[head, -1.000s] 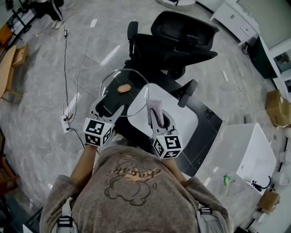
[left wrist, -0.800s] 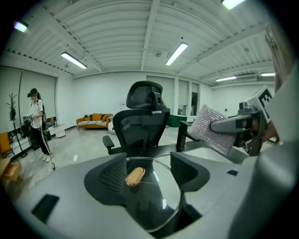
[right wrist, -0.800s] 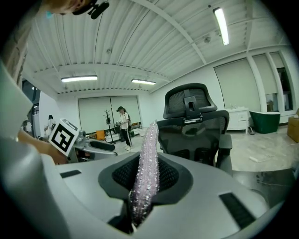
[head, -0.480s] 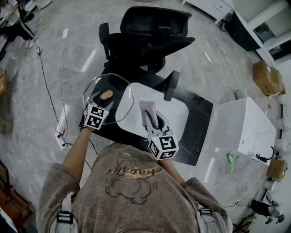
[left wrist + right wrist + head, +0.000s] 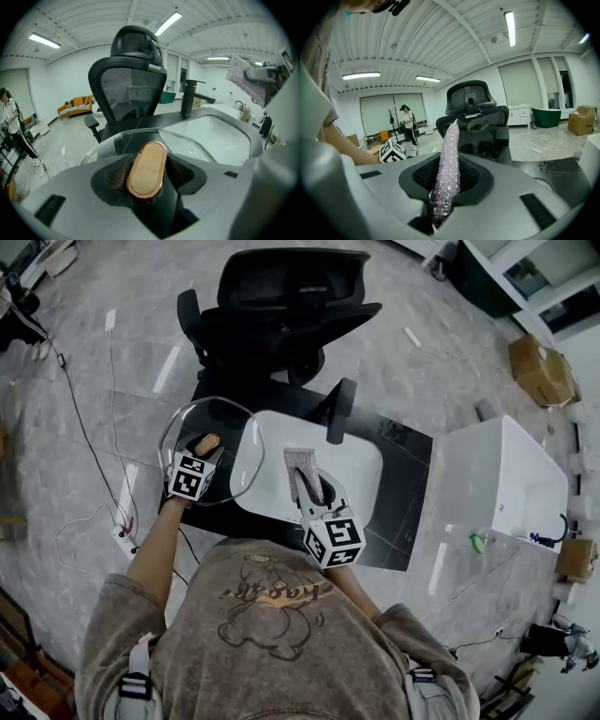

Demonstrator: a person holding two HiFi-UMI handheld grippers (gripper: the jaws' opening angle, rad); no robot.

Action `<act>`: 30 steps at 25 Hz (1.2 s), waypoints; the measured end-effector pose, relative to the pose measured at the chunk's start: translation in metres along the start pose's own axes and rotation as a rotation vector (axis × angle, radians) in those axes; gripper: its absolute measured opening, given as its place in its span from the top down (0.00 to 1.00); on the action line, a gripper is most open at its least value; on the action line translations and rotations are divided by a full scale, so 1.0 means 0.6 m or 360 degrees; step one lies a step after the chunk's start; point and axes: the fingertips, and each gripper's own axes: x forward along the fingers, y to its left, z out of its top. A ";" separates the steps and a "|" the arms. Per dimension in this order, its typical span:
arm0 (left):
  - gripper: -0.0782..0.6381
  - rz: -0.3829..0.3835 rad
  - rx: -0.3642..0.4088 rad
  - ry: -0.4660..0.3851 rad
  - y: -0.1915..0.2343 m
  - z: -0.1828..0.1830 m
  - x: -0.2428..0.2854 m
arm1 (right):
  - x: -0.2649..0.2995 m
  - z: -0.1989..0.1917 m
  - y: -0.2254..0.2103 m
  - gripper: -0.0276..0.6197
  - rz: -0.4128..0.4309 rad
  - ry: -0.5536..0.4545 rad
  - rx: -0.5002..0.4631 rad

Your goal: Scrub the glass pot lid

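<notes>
At the left edge of the white sink [image 5: 366, 460], the glass lid [image 5: 230, 418] lies flat, partly over the black counter [image 5: 408, 479] and partly over the basin. The left gripper [image 5: 200, 454] has just been closing its jaws around the lid's wooden knob [image 5: 147, 168], which sits between the pads and looks pinched, probably to steady the lid for scrubbing. The right gripper [image 5: 314, 487] clamps a glittery scrubbing cloth [image 5: 302, 465] upright over the basin, just beside the lid and not touching the glass. The sink looks empty, with no water or dishes to be seen.
</notes>
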 end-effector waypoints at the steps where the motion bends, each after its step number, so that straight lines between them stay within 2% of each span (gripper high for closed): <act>1: 0.56 -0.0001 -0.0005 -0.0008 -0.001 0.002 -0.002 | 0.000 0.001 -0.001 0.83 -0.0002 0.0001 0.0002; 8: 0.58 -0.0015 0.0022 -0.0035 -0.005 0.002 -0.007 | 0.010 -0.005 -0.004 0.83 0.0003 0.0027 0.0008; 16: 0.62 -0.0111 0.0054 0.0005 -0.022 -0.010 -0.014 | 0.016 -0.014 -0.011 0.83 -0.0002 0.0044 0.0008; 22: 0.63 -0.0129 -0.0092 -0.0046 -0.015 -0.002 -0.035 | 0.018 -0.011 -0.014 0.83 -0.0005 0.0039 0.0003; 27: 0.63 -0.0131 -0.0097 -0.0094 -0.022 0.024 -0.058 | 0.016 -0.015 -0.022 0.83 -0.0027 0.0042 0.0006; 30: 0.63 -0.0191 -0.0221 -0.0191 -0.029 0.061 -0.088 | 0.013 -0.014 -0.040 0.83 -0.0072 0.0032 0.0037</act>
